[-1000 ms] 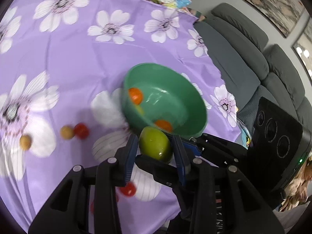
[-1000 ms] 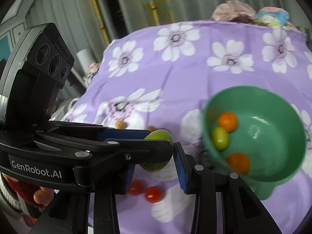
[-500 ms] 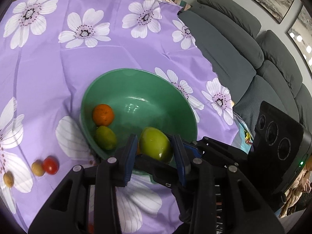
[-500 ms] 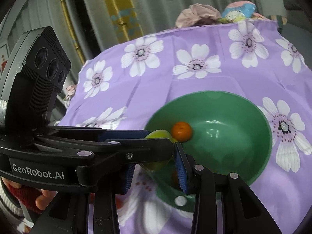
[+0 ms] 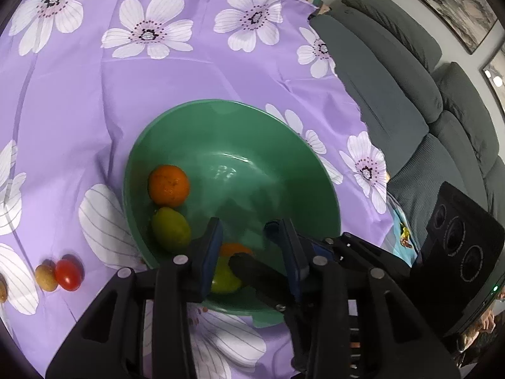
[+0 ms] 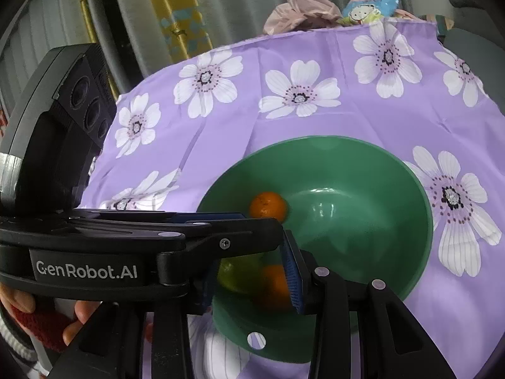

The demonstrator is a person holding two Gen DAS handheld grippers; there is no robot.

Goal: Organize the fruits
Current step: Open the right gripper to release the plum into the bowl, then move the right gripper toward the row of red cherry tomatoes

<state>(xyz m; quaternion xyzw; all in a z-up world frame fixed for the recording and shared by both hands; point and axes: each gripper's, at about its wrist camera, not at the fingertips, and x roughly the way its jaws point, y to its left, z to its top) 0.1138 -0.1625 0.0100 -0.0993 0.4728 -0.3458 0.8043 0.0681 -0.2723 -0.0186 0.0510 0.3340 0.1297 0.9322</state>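
A green bowl (image 5: 176, 132) sits on the purple flowered cloth. It holds an orange (image 5: 169, 185), a green lime (image 5: 171, 229), a second orange (image 5: 235, 249) and a green fruit (image 5: 224, 278) lying under my left gripper. My left gripper (image 5: 249, 252) is open and empty over the bowl's near side. My right gripper (image 6: 249, 268) is open and empty just beside it, over the same bowl (image 6: 394, 170). In the right wrist view the left gripper's body crosses in front, and an orange (image 6: 268, 206), a green fruit (image 6: 236, 271) and a blurred orange (image 6: 274, 284) show.
A red cherry tomato (image 5: 68, 274) and a small tan fruit (image 5: 45, 278) lie on the cloth left of the bowl. A grey sofa (image 5: 410, 94) stands past the table's right edge. Bundled fabric (image 6: 303, 12) lies at the far edge.
My left gripper opened and the green fruit it held dropped into the bowl. Both grippers moved a little further over the bowl.
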